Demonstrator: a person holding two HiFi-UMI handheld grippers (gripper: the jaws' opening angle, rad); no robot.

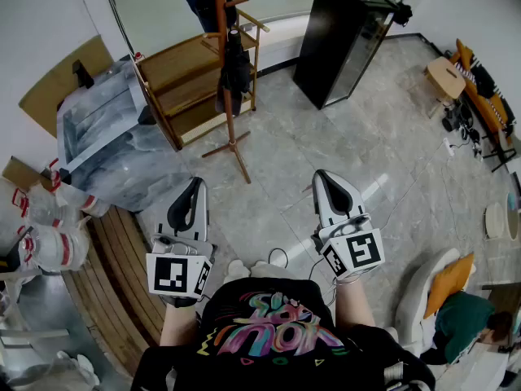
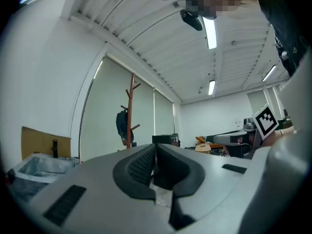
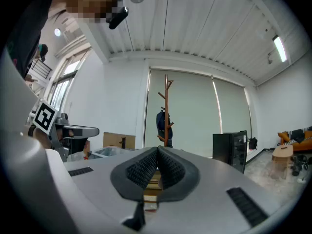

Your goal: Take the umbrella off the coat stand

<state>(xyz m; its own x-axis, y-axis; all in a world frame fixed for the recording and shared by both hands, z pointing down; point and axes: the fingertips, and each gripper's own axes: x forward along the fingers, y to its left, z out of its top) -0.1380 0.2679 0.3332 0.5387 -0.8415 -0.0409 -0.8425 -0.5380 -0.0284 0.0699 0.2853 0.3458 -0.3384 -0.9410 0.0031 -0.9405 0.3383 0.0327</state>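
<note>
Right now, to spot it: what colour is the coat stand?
Reddish-brown wood coat stand; right gripper view shows it best.

The head view looks steeply down from the person's head onto the floor (image 1: 342, 153), with the left gripper (image 1: 197, 186) and right gripper (image 1: 321, 177) near and the coat stand (image 1: 225, 72) far. Each gripper view looks level across the room; all three views share that distant stand.
</note>
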